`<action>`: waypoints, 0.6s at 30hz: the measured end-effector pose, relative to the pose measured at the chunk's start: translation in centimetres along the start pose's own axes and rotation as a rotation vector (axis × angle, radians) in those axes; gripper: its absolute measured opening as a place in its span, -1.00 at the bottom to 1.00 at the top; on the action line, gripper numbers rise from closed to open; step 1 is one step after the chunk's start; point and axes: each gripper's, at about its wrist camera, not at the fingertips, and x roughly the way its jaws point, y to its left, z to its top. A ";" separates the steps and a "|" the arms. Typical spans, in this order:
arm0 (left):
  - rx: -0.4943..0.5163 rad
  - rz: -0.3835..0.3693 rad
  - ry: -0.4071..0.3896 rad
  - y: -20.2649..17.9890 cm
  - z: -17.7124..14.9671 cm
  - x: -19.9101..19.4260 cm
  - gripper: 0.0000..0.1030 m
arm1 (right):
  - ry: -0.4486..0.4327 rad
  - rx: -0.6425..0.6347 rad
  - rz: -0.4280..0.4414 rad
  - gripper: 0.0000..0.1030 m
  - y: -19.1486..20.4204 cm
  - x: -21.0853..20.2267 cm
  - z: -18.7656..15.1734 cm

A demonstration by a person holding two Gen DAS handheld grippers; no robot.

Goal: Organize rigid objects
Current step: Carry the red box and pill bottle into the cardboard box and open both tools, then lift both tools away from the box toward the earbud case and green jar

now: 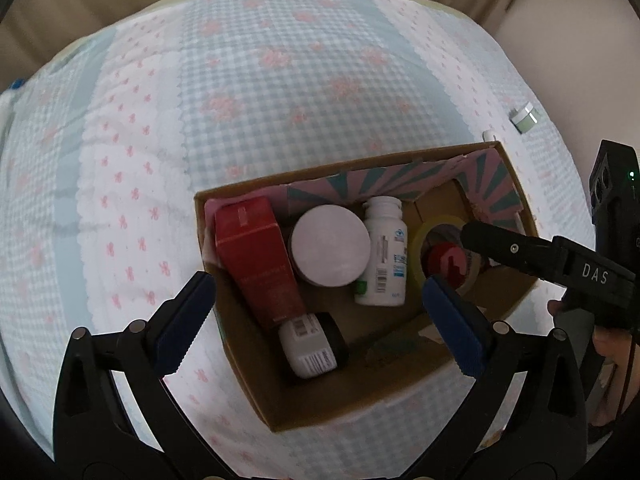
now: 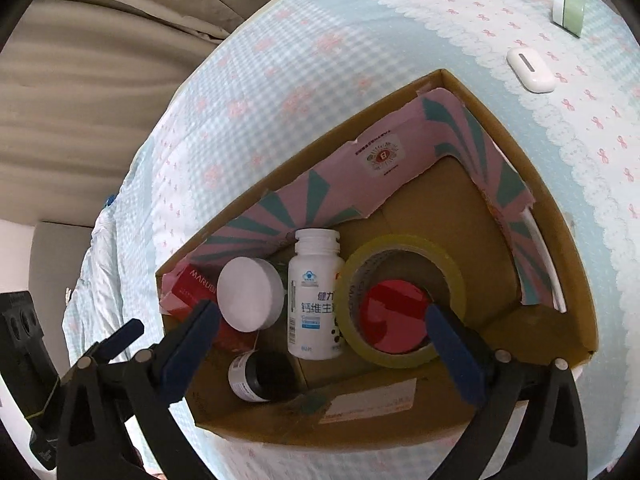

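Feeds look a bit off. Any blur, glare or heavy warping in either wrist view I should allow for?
Left wrist: strong fisheye bend, dark vignette at the corners; the box contents are slightly soft, the white bottle label smeared. Right wrist: same barrel warp, box rim curved, but sharper, bottle print legible. Lighting is soft and even in both; no harsh glare, only mild sheen on the tape roll.

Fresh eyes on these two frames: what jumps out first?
The open cardboard box on the checked bedspread, packed with a white bottle, a red carton, a white-lidded jar and a yellowish tape roll ringing a red lid. Both claws, left and right, hang open above it. A green-and-white jar and a white case lie outside, beyond the box.
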 end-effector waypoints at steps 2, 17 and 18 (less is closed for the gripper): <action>-0.008 -0.001 -0.004 -0.1 -0.3 -0.5 1.00 | -0.012 -0.013 0.003 0.99 0.1 -0.5 0.0; -0.053 0.049 -0.130 -2.8 -2.9 -11.5 1.00 | -0.135 -0.171 -0.027 0.99 5.4 -7.8 -1.4; -0.050 0.055 -0.151 -3.3 -3.2 -13.0 1.00 | -0.163 -0.217 -0.050 0.99 6.2 -9.4 -1.8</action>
